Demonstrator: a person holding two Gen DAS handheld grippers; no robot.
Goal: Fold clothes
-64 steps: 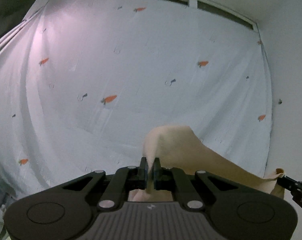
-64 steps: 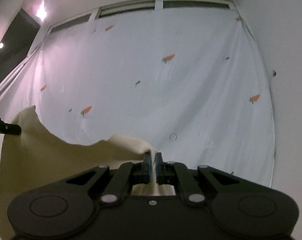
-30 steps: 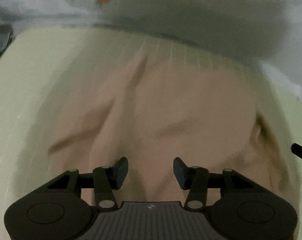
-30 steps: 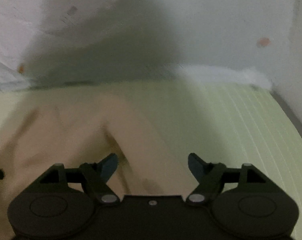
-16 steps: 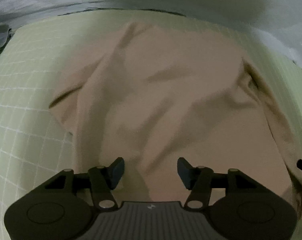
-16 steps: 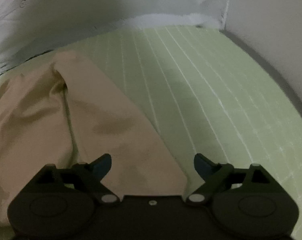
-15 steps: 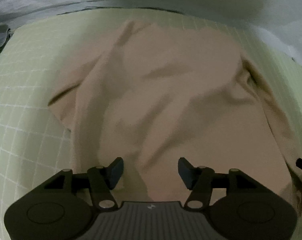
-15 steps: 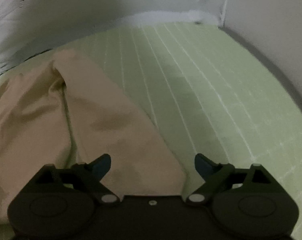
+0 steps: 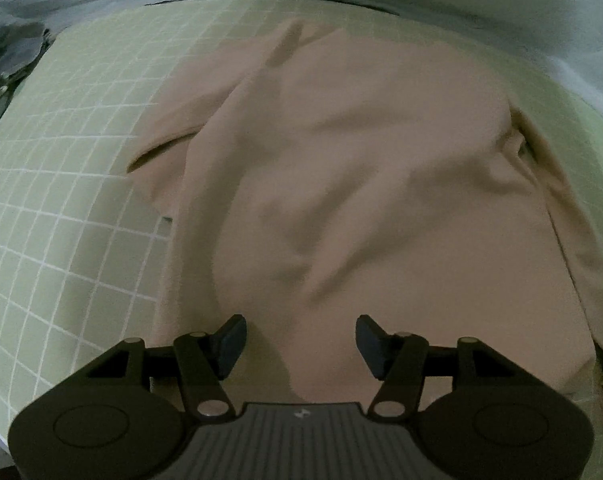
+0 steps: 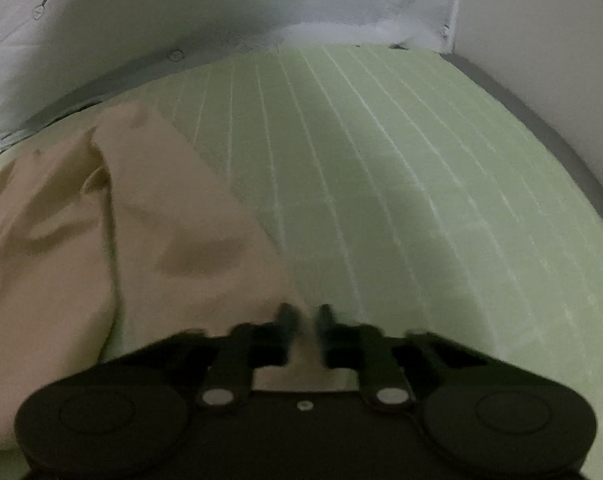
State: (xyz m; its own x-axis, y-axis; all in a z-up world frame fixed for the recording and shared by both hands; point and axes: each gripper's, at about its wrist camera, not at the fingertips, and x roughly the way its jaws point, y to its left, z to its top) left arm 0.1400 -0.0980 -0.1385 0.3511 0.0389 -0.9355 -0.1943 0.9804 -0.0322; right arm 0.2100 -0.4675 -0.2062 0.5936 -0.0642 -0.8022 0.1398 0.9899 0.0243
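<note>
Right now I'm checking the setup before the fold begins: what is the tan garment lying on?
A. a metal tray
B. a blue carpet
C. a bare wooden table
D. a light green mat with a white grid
D: the tan garment is spread on a light green mat ruled with white grid lines, seen in both wrist views.

The right gripper (image 10: 304, 322) is smeared by motion blur, so its black fingertips (image 10: 286, 317) look doubled. The crumpled beige cloth garment (image 9: 361, 184) runs out of frame at lower right and passes under both gripper bodies.
</note>
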